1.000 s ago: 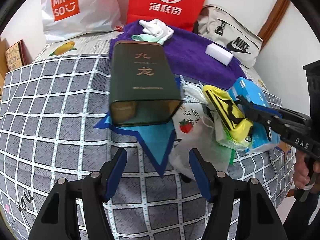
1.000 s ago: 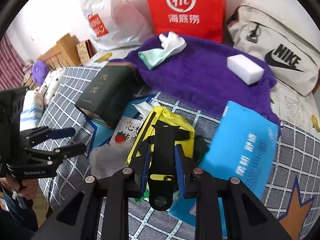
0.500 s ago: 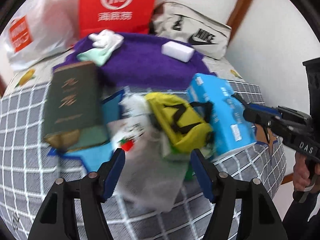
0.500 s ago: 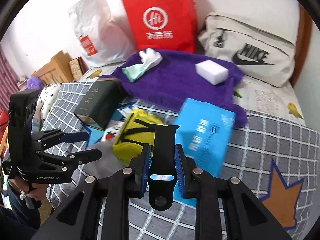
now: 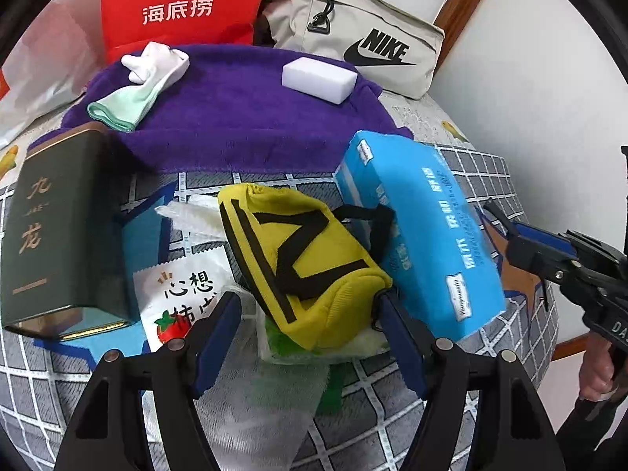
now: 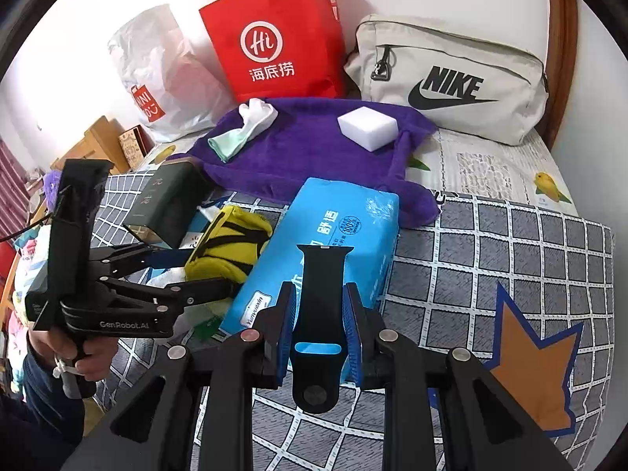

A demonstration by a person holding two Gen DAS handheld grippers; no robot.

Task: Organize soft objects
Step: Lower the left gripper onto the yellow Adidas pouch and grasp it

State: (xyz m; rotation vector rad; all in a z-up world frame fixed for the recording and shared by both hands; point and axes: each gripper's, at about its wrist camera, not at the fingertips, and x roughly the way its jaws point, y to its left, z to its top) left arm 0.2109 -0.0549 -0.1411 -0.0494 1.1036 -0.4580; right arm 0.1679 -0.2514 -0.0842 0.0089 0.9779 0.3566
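Note:
A yellow pouch point(image 5: 306, 259) with black straps lies on the checked bedspread, on top of plastic packets point(image 5: 184, 294). My left gripper point(image 5: 306, 306) hangs over its near end, jaws opening, with the pouch end between the fingers and not pinched. Against the pouch's right side leans a blue tissue pack point(image 5: 424, 235). My right gripper point(image 6: 320, 290) is shut on a black watch strap point(image 6: 320, 294) above the tissue pack point(image 6: 333, 235). Farther back, a purple towel point(image 6: 314, 145) carries a white sponge block point(image 6: 369, 125) and a white-green sock point(image 6: 247, 125).
A dark green tin box point(image 5: 59, 227) lies left of the pouch. A red paper bag point(image 6: 274, 39), a beige Nike bag point(image 6: 451, 82) and a white plastic bag point(image 6: 165, 78) line the wall. The bed edge drops off at right in the left wrist view.
My left gripper swung right from the green tin to the yellow pouch and spread its jaws wider. My right gripper drew back and right with the strap, from over the pouch to over the tissue pack.

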